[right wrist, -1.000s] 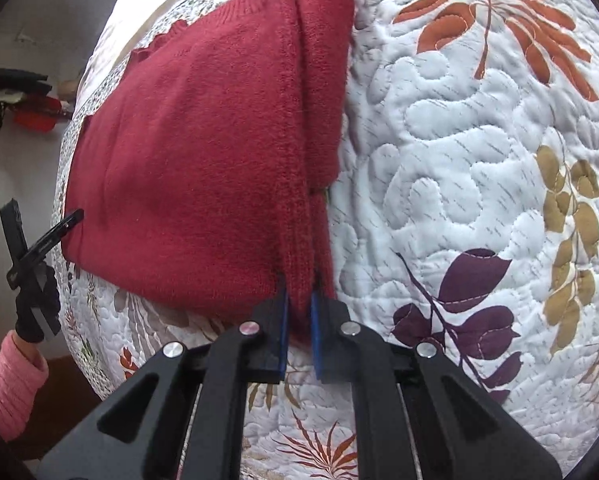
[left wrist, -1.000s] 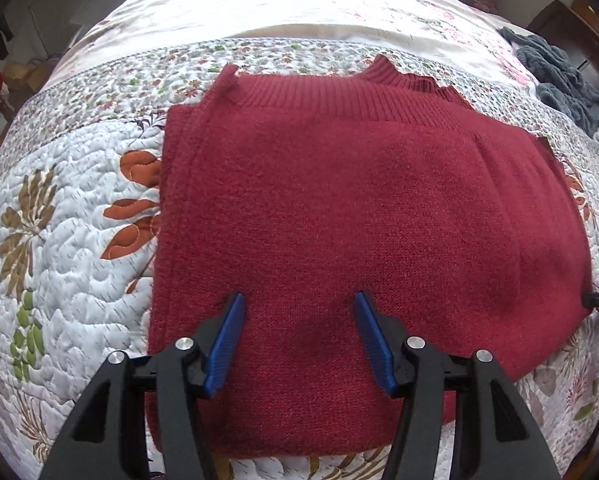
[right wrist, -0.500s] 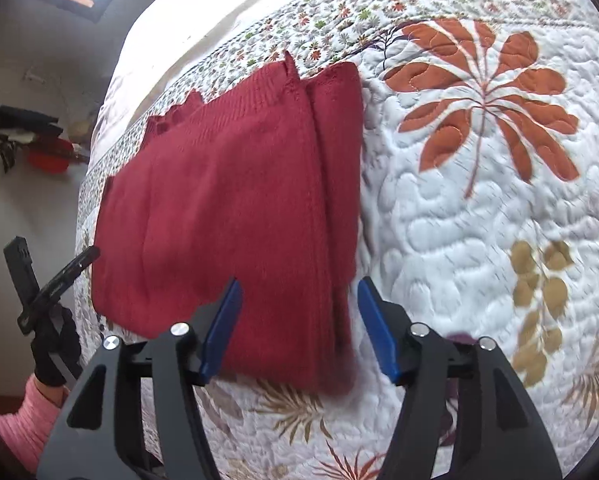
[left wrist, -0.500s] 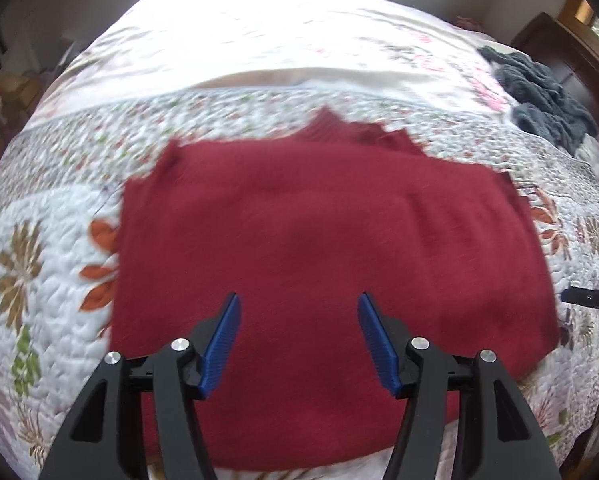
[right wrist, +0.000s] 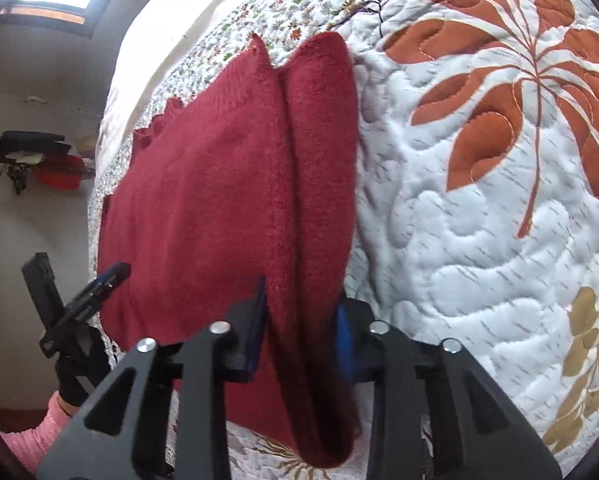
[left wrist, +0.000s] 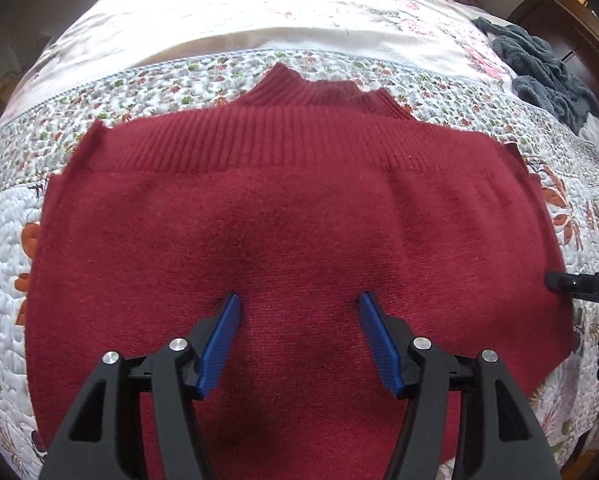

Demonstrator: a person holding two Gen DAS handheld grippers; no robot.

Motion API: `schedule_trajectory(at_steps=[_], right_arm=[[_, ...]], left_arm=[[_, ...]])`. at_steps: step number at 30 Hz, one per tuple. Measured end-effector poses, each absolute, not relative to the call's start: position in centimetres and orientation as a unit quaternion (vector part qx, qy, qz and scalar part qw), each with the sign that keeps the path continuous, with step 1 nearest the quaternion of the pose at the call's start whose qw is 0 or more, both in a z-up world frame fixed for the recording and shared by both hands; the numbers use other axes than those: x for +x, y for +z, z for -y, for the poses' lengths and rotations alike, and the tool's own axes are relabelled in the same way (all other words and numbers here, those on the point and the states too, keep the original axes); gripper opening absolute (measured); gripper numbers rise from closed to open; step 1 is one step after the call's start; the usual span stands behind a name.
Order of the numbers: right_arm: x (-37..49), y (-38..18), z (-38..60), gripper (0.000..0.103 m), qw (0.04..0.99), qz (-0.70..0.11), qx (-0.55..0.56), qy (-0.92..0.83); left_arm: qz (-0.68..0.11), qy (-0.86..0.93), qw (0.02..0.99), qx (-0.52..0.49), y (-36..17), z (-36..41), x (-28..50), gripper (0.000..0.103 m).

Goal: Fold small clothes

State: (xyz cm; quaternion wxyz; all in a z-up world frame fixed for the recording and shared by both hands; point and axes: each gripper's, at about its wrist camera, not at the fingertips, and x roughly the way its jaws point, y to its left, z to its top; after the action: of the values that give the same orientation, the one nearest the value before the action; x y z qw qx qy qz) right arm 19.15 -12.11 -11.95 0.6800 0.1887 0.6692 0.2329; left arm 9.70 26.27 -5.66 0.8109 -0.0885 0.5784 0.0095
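A dark red knitted sweater [left wrist: 299, 208] lies folded on a quilted bedspread [right wrist: 479, 240], its ribbed hem and collar toward the far side. My left gripper [left wrist: 301, 320] hovers open over the sweater's near middle, nothing between its blue pads [left wrist: 221, 340]. The right gripper [right wrist: 301, 320] stands at the sweater's [right wrist: 219, 200] thick folded side edge. That doubled roll fills the gap between its fingers and a flap droops below them. In the right wrist view the left gripper's tip [right wrist: 109, 276] shows at the sweater's far edge, held by a gloved hand [right wrist: 75, 364].
A heap of grey clothes [left wrist: 539, 68] lies at the bed's far right, beside dark wooden furniture [left wrist: 555, 4]. Bare quilt with leaf prints [right wrist: 519, 92] spreads to the right of the sweater. A pink sleeve [right wrist: 31, 440] shows at the bed's edge.
The right gripper was shut on the sweater's edge, then opened, and now has closed in around the thicker folded roll. The left gripper stayed open and came lower over the sweater.
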Motion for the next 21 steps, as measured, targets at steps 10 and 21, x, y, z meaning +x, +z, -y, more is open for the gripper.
schedule_trajectory(at_steps=[10,21], right_arm=[[18.6,-12.5,13.4,0.023,0.681,-0.665,0.206,0.23],[18.1,-9.3,12.3,0.019,0.695,-0.653,0.207,0.22]], left_arm=[[-0.582,0.008,0.809,-0.084,-6.4,-26.2,10.0,0.067],[-0.577,0.009,0.807,-0.124,-4.8,-27.8,9.5,0.068]])
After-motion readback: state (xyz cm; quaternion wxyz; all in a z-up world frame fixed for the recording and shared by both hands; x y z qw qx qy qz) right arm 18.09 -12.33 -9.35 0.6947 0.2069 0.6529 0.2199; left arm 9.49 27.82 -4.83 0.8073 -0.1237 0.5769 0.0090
